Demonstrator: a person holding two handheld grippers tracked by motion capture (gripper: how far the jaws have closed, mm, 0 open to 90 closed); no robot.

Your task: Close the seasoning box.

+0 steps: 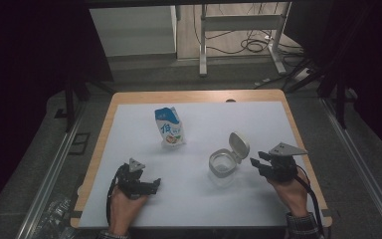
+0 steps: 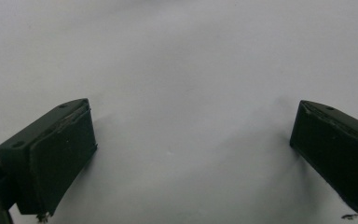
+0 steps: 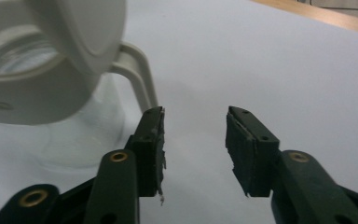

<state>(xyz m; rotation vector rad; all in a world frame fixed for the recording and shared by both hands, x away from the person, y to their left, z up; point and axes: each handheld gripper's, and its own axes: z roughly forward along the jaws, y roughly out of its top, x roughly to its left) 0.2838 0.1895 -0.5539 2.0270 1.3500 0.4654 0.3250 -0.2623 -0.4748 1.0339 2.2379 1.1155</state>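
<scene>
Two hand-held grippers sit low on the white sheet covering the wooden table [image 1: 110, 112], one per hand, w/ a jar and a carton between and beyond them.

Right gripper [image 1: 260, 162]: at approx 4 o'clock on the sheet, jaws pointing toward 9–10 o'clock at the jar. In the right gripper view [image 3: 195, 116] its black jaws stand partly apart, nothing btwn them, just bare sheet in the gap. Left jaw tip is just beside the jar's hinge strap; can't tell if it touches. No grip on anything.

Clear glass jar w/ white flip-top plastic lid [image 1: 223, 163]: upright at approx 5 o'clock from sheet centre, just left of the right gripper. Lid is flipped open, standing up on its hinge at the jar's 1 o'clock side. In the right gripper view the jar [image 3: 37, 93] is at upper left, lid disc tilted over the white rim, see-through body below.

Left gripper [image 1: 155, 184]: approx 7 o'clock on the sheet, jaws pointing toward 3 o'clock, well apart from the jar. Left gripper view [image 2: 193, 140] shows jaws spread wide, bare white sheet btwn them, holding nothing.

Blue-and-white gable-top milk carton [image 1: 169, 126]: stands near sheet centre, approx 11 o'clock from the jar, leaning slightly, well apart from both grippers.
</scene>
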